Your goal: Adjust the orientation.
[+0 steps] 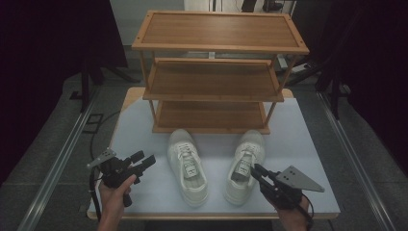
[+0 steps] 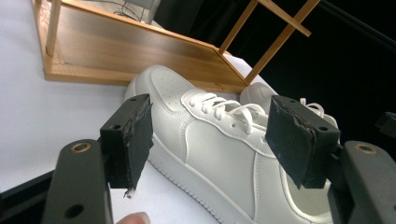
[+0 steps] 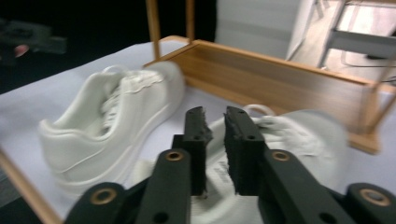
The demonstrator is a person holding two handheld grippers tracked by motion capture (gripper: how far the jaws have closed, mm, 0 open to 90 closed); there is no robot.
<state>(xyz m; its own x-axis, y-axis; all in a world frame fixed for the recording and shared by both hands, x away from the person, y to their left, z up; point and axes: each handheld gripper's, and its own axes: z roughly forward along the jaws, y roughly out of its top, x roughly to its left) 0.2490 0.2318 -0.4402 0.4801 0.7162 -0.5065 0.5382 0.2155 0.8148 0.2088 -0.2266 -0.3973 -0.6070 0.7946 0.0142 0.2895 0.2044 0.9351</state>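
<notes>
High view: two white sneakers on the desk, toes toward the far edge. Right sneaker [image 1: 244, 166] sits just before the near edge; right claw [image 1: 260, 171] is at its tongue, jaws nearly together with the tongue between them; whether it is pinched I cannot tell. Left sneaker [image 1: 187, 166] lies mid-desk. Left claw [image 1: 144, 161] hangs released, jaws wide, just beside that sneaker, nothing between them. Wooden three-tier shoe rack [image 1: 211, 77] stands at the far edge, its shelves bare. Desk [image 1: 139, 125] surface pale, open toward the left edge. Dark curtains surround.
</notes>
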